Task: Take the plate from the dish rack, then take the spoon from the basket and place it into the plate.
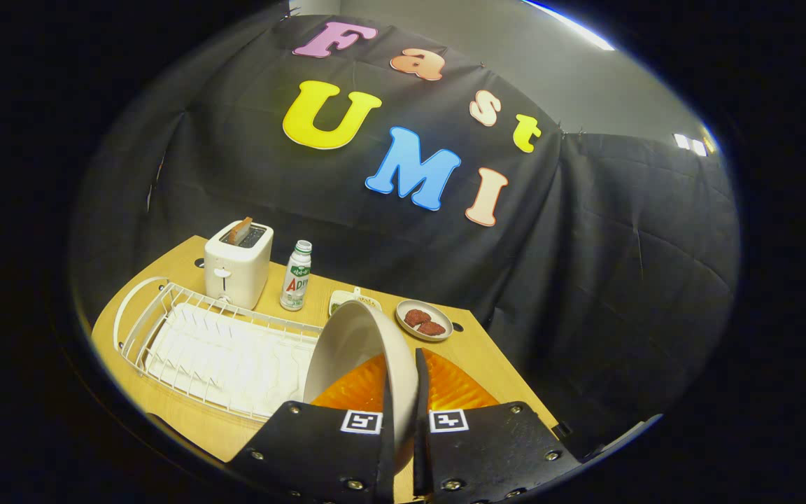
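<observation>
A white plate stands on edge between my fingers, lifted clear of the white wire dish rack that lies on the wooden table to the left. My gripper is shut on the plate's rim, one finger on each face. Behind and under the plate lies an orange ribbed basket, partly hidden by the plate and the fingers. I cannot make out a spoon in it.
A white toaster with a slice of bread stands at the back of the table. Beside it is a small bottle, a small white dish, and a saucer with reddish-brown pieces. The table's right edge runs close to the basket.
</observation>
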Tool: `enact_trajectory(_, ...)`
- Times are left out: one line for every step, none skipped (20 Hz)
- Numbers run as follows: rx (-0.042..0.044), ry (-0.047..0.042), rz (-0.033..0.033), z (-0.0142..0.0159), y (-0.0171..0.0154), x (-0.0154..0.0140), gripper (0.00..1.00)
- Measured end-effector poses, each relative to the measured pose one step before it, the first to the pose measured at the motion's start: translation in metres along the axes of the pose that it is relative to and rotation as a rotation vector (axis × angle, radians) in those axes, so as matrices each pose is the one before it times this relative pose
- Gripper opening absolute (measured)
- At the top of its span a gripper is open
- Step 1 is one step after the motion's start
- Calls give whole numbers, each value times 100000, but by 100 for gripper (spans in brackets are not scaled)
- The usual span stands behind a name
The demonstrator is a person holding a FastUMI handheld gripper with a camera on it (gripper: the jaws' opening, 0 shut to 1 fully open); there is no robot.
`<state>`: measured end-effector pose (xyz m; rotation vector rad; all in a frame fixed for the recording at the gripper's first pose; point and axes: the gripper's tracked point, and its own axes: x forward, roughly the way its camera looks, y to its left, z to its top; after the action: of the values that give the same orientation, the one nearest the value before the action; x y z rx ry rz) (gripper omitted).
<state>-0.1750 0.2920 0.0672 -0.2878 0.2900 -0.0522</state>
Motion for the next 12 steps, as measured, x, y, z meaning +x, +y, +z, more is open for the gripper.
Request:
enact_trajectory(1431,1211,1191,-895,-379,-356,10)
enact_trajectory(1930,1281,1298,-885,-410,-250,10)
enact_trajectory(2545,1436,1350,-889,-375,-306,10)
enact_trajectory(2682,1632,1851,-962,-320,-336,10)
enact_trajectory(3009,2219,1479,-1337,-326,-89,10)
enact_trajectory(3014,2603,1110,-1237,-380,-92,10)
enact_trajectory(2780,2897,502,-1403,-450,51,10)
enact_trajectory(2581,2430,507,-1119,-422,54,10)
enact_trajectory(2355,2447,573,-1139,-213,159,10)
enact_trajectory(2211,2340,421,-979,-306,262,10)
enact_trajectory(2325,2286,185,-1074,-284,266,10)
enact_trajectory(2454,2128,218,-907,-274,321,10)
